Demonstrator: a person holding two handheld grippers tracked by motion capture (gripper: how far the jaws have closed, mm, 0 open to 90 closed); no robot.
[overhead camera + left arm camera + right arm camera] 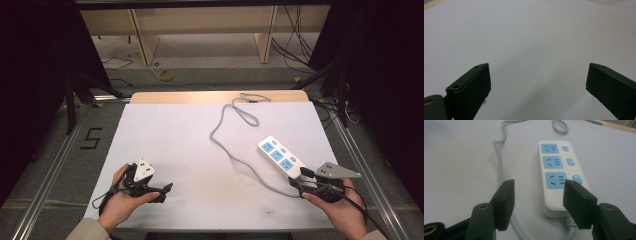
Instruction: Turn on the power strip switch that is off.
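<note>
Power strip (559,173) judged light, rigid, smooth plastic w/ a floppy cord (235,150); best taken across its long sides. Right hand-held gripper (537,195) is held wide just short of the strip's cord end, left hand-held gripper (162,192) wide, well apart from strip

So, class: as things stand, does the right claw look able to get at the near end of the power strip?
Probably yes. The right claw is open, with the near end of the power strip right beyond its jaws, and nothing between them but the strip's own grey cord on the white tabletop.
</note>
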